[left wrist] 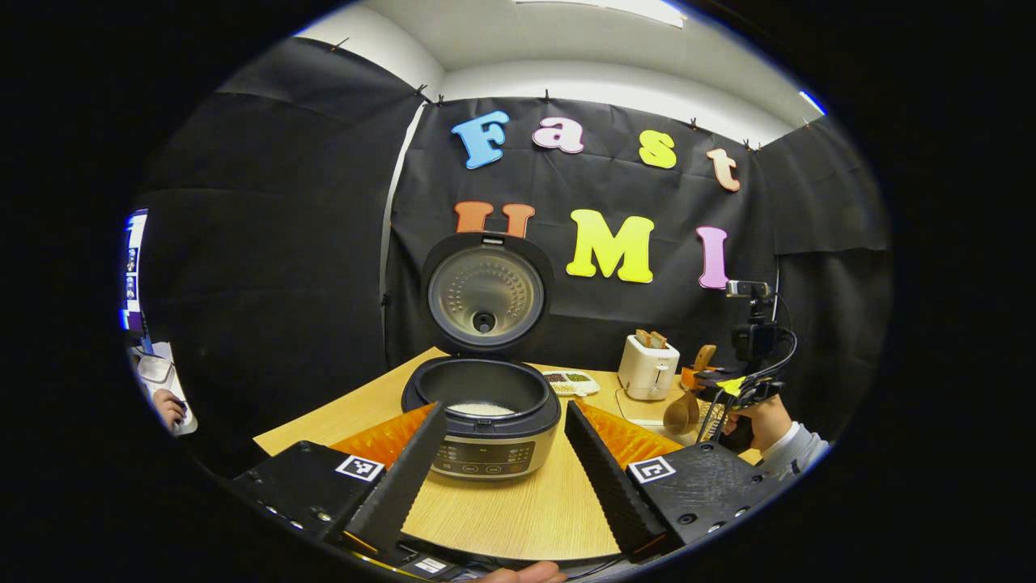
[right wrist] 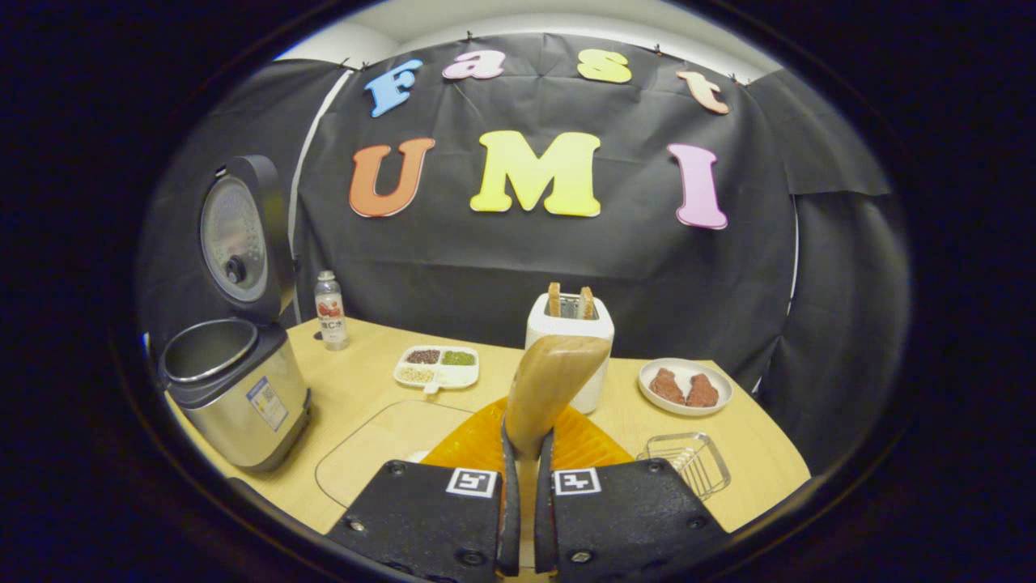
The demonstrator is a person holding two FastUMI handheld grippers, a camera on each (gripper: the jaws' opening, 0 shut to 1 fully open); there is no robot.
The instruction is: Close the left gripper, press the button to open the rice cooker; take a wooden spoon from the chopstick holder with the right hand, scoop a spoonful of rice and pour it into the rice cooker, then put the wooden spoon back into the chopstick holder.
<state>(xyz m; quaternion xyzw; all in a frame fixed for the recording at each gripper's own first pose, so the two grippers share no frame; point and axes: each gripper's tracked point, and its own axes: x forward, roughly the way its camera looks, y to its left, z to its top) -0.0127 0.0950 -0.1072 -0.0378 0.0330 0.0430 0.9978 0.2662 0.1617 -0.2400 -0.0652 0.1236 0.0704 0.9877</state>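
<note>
The rice cooker (left wrist: 486, 421) stands with its lid (left wrist: 486, 295) raised, and white rice (left wrist: 481, 409) lies in its pot. My left gripper (left wrist: 506, 406) is open, its fingers apart on either side of the cooker's front and holding nothing. In the right gripper view the cooker (right wrist: 231, 389) stands at the left. My right gripper (right wrist: 524, 441) is shut on the wooden spoon (right wrist: 550, 380), whose handle rises in front of the toaster. From the left gripper view, a hand holds the right gripper (left wrist: 728, 389) at the right, with the spoon's bowl (left wrist: 678, 414) hanging low. A wire holder (right wrist: 688, 461) sits at its right.
On the wooden table (left wrist: 518, 510) stand a white toaster (right wrist: 569, 340) with bread, a divided dish of grains (right wrist: 437, 366), a small bottle (right wrist: 329, 312), a plate of meat (right wrist: 684, 387) and a clear board (right wrist: 380, 445). A camera on a stand (left wrist: 753, 324) rises at the right.
</note>
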